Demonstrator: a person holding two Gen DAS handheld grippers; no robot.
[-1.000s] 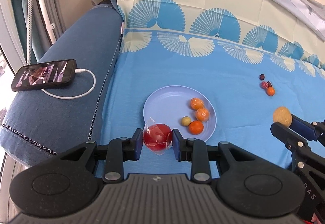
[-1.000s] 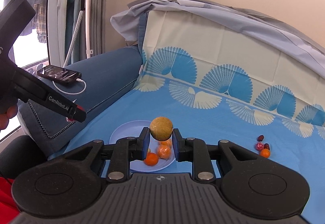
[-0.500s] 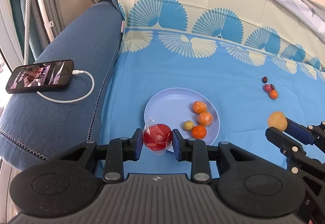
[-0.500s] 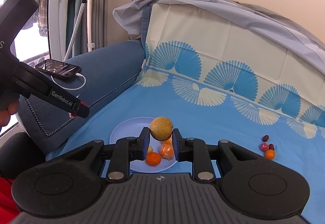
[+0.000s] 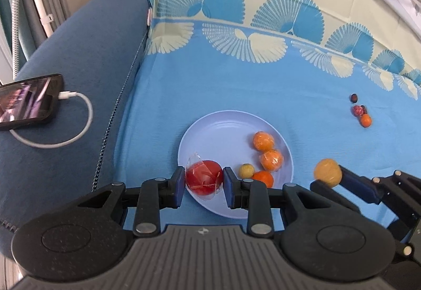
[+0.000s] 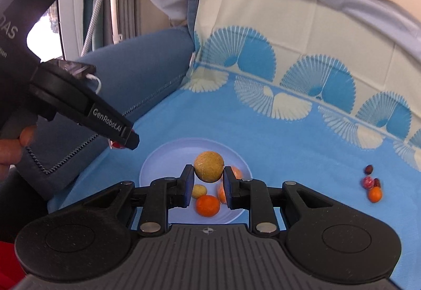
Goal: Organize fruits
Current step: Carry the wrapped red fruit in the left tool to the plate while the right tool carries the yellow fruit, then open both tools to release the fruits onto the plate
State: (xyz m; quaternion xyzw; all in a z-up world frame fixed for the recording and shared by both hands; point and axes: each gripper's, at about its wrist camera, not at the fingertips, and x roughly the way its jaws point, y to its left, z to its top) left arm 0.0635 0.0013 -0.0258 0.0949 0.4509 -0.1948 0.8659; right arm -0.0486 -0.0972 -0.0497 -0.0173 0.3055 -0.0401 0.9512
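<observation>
with left gripper [image 5: 202, 182] clamping the wrapped red fruit [image 5: 204, 177] and right gripper [image 6: 208, 182] clamping the tan fruit [image 6: 209, 166], lower both over bare plate [image 5: 215, 132] left of the oranges [image 5: 265, 148], then release gently.

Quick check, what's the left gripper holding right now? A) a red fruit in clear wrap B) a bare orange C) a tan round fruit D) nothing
A: the left gripper is shut on a red fruit in clear wrap, above the near rim of the plate; the tan round fruit sits in the right gripper.
</observation>
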